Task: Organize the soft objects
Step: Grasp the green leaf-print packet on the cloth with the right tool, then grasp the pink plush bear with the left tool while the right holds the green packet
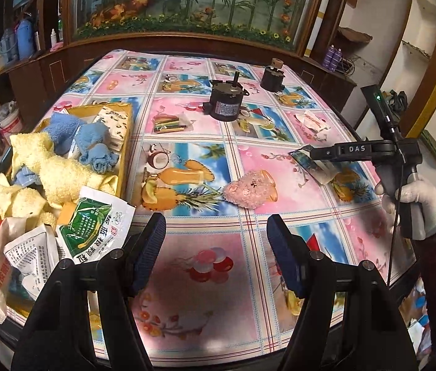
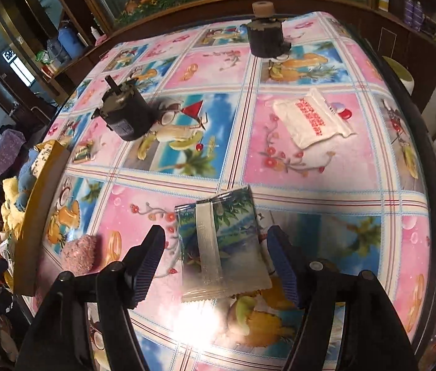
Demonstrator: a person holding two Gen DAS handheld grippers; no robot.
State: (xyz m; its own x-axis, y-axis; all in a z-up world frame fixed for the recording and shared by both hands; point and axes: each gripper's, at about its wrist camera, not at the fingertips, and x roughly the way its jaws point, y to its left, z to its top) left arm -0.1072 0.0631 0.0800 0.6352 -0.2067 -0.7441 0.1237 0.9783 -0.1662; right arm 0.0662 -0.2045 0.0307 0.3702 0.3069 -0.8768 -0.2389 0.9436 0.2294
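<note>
My right gripper (image 2: pixel 216 259): jaws wide, straddling foil packet (image 2: pixel 222 247), contact unclear. My left gripper (image 1: pixel 216 247): jaws wide, empty; pink plush (image 1: pixel 250 190) at 12 o'clock.

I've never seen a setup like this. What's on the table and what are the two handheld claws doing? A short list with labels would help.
surface: table under a fruit-print cloth
box: yellow box at the left, holding blue and yellow towels and packets
loose soft items: pink plush; shiny packet; white packet
hard items: two black motors
left gripper: open, over bare cloth
right gripper: open, fingers either side of the shiny packet
</note>
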